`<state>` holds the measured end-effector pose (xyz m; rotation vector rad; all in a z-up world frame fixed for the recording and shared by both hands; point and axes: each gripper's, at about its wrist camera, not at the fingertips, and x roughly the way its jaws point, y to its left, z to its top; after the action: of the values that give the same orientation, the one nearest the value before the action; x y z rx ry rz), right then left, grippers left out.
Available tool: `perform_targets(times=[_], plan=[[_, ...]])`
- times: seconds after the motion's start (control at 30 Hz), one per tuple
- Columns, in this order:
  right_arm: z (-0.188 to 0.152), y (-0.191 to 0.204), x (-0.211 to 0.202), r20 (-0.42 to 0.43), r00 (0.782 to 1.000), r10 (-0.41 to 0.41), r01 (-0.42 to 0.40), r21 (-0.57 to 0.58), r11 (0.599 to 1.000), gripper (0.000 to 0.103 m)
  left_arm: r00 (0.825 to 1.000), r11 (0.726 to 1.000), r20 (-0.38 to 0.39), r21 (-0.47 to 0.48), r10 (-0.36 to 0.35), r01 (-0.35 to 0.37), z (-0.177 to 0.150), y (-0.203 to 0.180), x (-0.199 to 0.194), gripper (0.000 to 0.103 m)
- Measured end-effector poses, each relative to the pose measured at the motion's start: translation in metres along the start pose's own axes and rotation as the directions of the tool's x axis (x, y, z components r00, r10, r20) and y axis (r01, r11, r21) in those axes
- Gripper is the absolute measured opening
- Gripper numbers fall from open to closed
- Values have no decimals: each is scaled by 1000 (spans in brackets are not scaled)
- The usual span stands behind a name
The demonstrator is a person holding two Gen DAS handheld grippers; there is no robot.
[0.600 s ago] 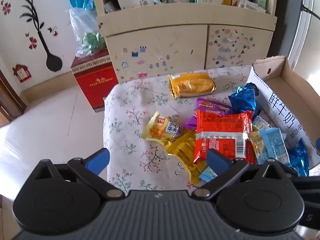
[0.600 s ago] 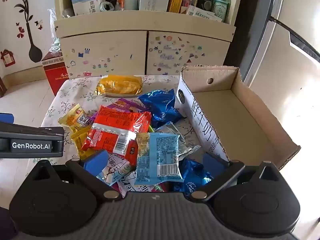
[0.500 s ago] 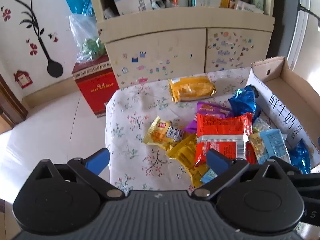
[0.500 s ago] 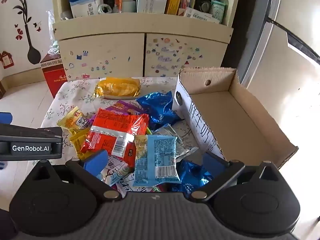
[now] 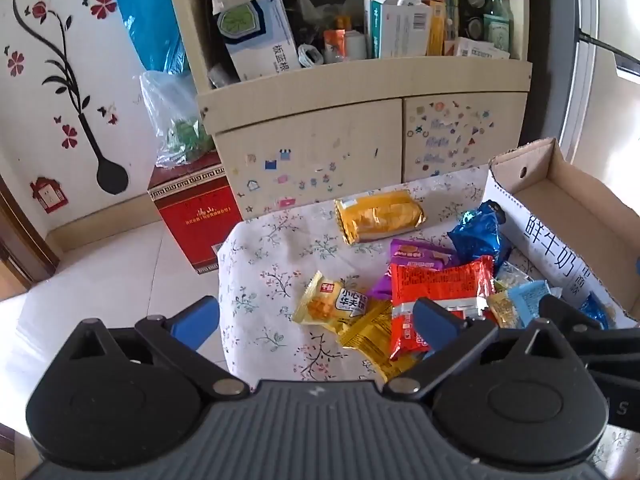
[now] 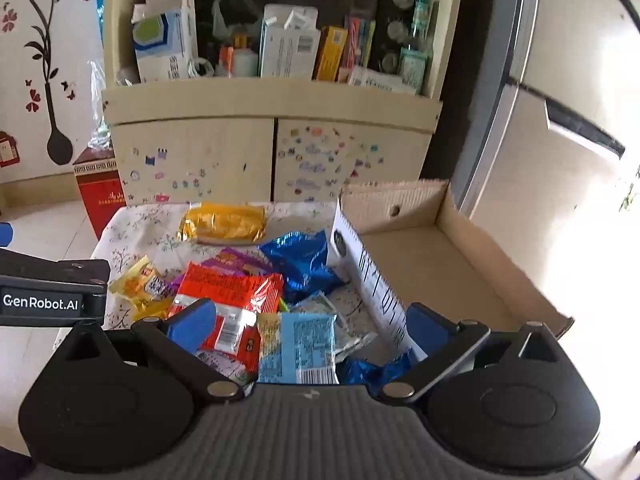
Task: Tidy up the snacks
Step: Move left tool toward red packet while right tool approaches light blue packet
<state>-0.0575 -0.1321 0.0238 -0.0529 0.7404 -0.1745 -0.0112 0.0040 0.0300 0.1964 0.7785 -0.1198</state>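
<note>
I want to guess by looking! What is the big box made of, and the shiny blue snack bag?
The box looks like plain brown cardboard: matte, with wavy ridges along its cut edge. The blue bag seems a glossy foil or plastic film: crinkled, with bright glints.

Floral-clothed table (image 5: 256, 280) bears snack packets (image 5: 440, 284) and cardboard box (image 6: 460, 264).

Left hand-held gripper (image 5: 316, 320): black ribbed plastic body, two rounded housings, silver pivot screws, blue finger pads (image 5: 434, 322). Right hand-held gripper (image 6: 312, 326): same build, blue pads. White "GenRobot.AI" lettering on the left unit's black side bar.
</note>
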Motion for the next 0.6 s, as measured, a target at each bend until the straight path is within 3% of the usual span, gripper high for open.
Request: perform_targets(times=[0.17, 0.43, 0.6], plan=[[-2, -6, 3, -20, 999, 35, -35, 20, 999, 103, 1000, 1000, -24, -14, -17, 16, -2, 0, 3, 102], [-2, -10, 6, -47, 999, 26, -23, 60, 998, 103, 1000, 1000, -27, 21, -1, 1, -5, -6, 4, 102], [-4, -11, 16, -119, 992, 38, -28, 81, 996, 103, 998, 1000, -68, 19, -3, 5, -7, -7, 12, 102]])
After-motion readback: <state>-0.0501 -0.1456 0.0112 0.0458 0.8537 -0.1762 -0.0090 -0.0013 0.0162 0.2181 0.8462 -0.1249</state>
